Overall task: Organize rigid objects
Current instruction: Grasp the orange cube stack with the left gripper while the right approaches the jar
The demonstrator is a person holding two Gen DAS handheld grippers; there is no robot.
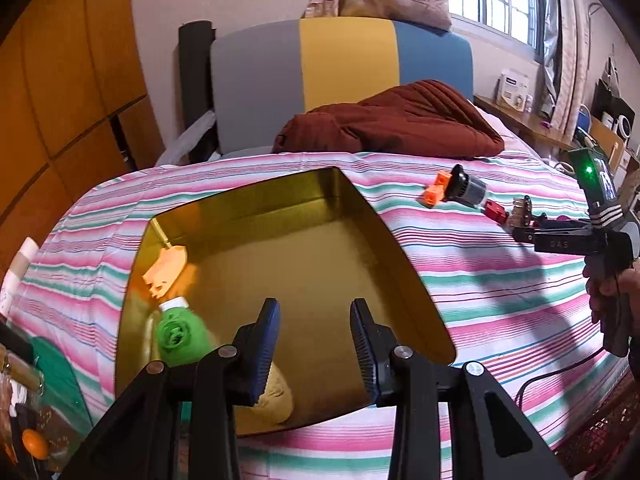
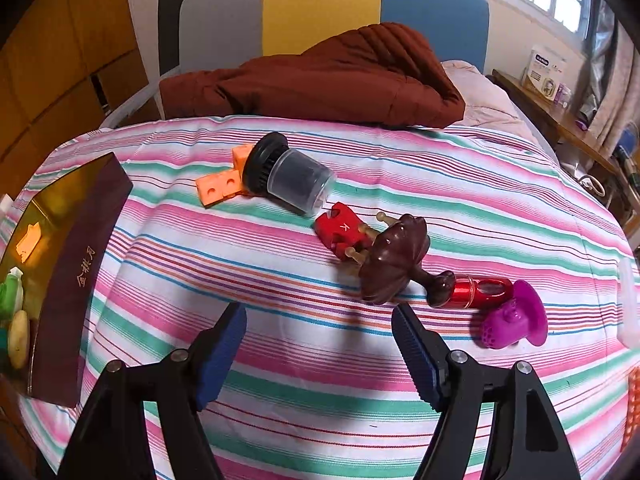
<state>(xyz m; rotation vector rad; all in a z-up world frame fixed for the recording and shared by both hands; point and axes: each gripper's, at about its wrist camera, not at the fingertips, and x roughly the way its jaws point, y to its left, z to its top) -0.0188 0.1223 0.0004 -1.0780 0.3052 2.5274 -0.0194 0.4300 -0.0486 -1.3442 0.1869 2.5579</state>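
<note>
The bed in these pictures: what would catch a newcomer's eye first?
A gold-lined box sits open on the pink striped bedspread, with a green toy inside. To its right a scatter of small things lies loose, among them a dark brown wooden piece and a magenta cup.

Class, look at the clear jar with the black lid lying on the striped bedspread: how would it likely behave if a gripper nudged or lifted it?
The clear jar lies on its side, so its round body would probably roll when nudged. Its walls look like smooth hard plastic, likely stiff but slippery between pads. The ribbed black lid may offer better grip. The orange block beside it might stop a roll that way.
</note>
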